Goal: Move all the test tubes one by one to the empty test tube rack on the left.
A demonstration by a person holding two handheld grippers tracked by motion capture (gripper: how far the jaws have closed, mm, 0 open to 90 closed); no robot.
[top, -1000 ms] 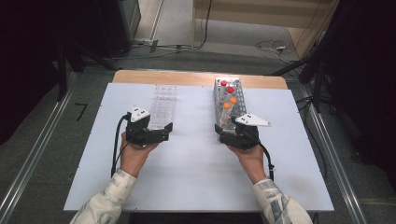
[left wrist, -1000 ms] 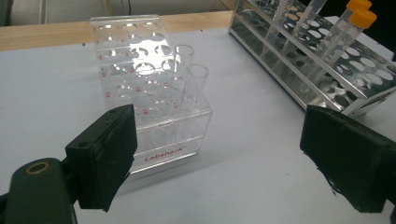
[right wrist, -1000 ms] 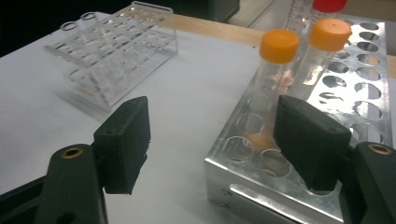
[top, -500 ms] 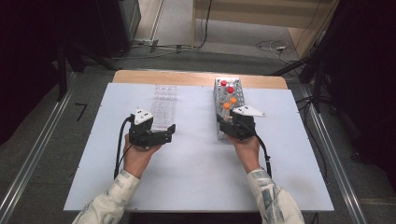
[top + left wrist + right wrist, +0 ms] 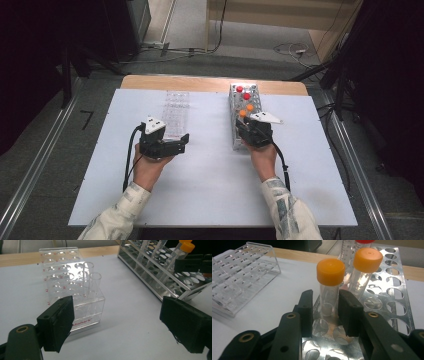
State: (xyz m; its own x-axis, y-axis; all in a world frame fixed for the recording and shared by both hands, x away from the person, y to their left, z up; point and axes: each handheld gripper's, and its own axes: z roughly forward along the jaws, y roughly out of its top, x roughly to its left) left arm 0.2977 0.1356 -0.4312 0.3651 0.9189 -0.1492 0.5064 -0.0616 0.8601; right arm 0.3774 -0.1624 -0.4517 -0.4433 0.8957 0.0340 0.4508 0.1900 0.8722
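Two tubes done: clear uncapped tubes (image 5: 92,280) stand in the transparent acrylic rack (image 5: 67,290).
Right gripper (image 5: 327,307): jaws just closing around nearest orange-capped clear tube (image 5: 330,287) (contact unclear) in perforated metal rack (image 5: 397,290).
Left gripper (image 5: 117,322): jaws wide apart, empty.
Left: lift, transfer.

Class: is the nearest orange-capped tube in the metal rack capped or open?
Capped: an orange cap sits on the tube, upright in the rack.

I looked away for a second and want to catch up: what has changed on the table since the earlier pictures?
The right gripper has moved forward to the metal rack, and its jaws have just been closing around the nearest orange-capped tube; whether the pads press on it yet is unclear. The left gripper stayed wide open beside the clear rack. Both racks and the other tubes are unmoved.
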